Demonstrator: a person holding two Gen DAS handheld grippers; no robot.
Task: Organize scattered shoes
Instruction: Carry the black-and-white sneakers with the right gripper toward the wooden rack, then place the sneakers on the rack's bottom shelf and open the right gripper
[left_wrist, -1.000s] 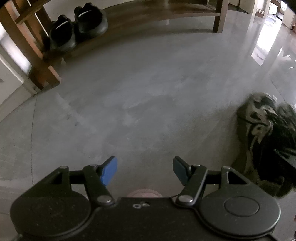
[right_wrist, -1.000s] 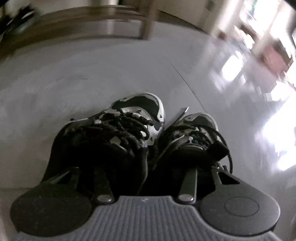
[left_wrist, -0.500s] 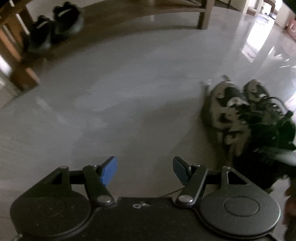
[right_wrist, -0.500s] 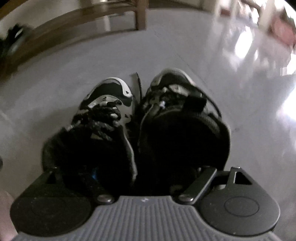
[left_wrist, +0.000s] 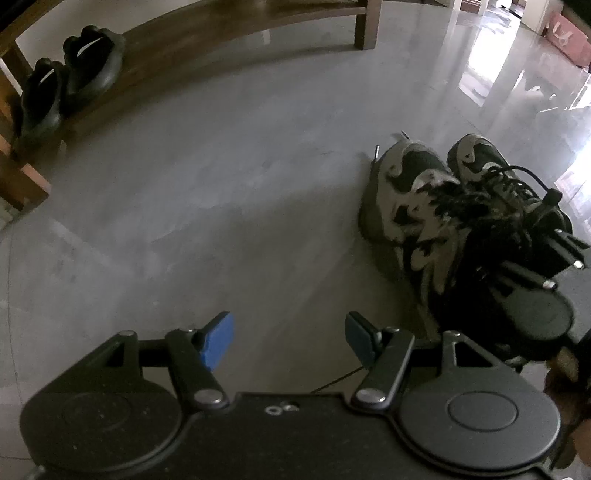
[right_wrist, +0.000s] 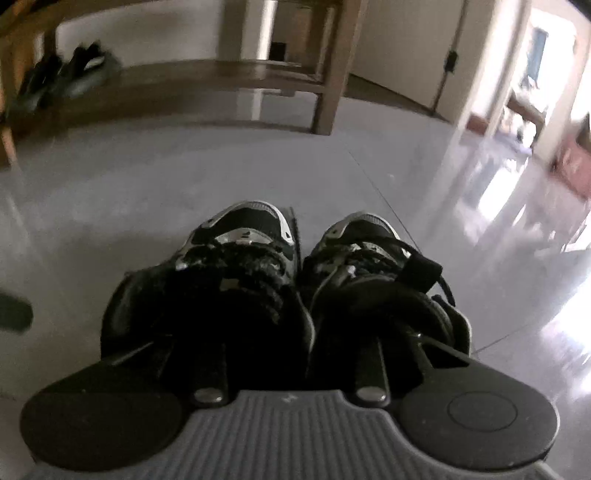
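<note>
A polished grey floor (left_wrist: 207, 192) fills most of both views, glossy with window glare toward the right. Along its far edge runs a low wooden bench (left_wrist: 229, 33) on square legs, and under its left end a pair of dark clogs (left_wrist: 70, 77) sits side by side, well apart from everything else.

On the open floor stands a pair of black-and-grey sneakers (left_wrist: 436, 199), toes pointing toward the bench, the two shoes touching along their inner sides with loose black laces heaped over the tongues. In the right wrist view the left sneaker (right_wrist: 229, 280) and the right sneaker (right_wrist: 373, 280) lie directly ahead of the camera, heels nearest it.

The right gripper (right_wrist: 299, 354) reaches down into the heel end of the pair, one finger going into each shoe's dark opening. Its jaws have just been closing, with the adjoining inner collars of the two sneakers between them; the fingertips are lost in the black interiors, so it looks clamped on those collars, though the contact itself cannot be seen. From the left wrist view the same gripper shows as a dark body over the heels at the right edge.

The left gripper (left_wrist: 290, 341) hangs over bare floor to the left of the sneakers, near them but not touching, its blue-padded fingers (left_wrist: 218, 341) standing apart with nothing between them.
</note>
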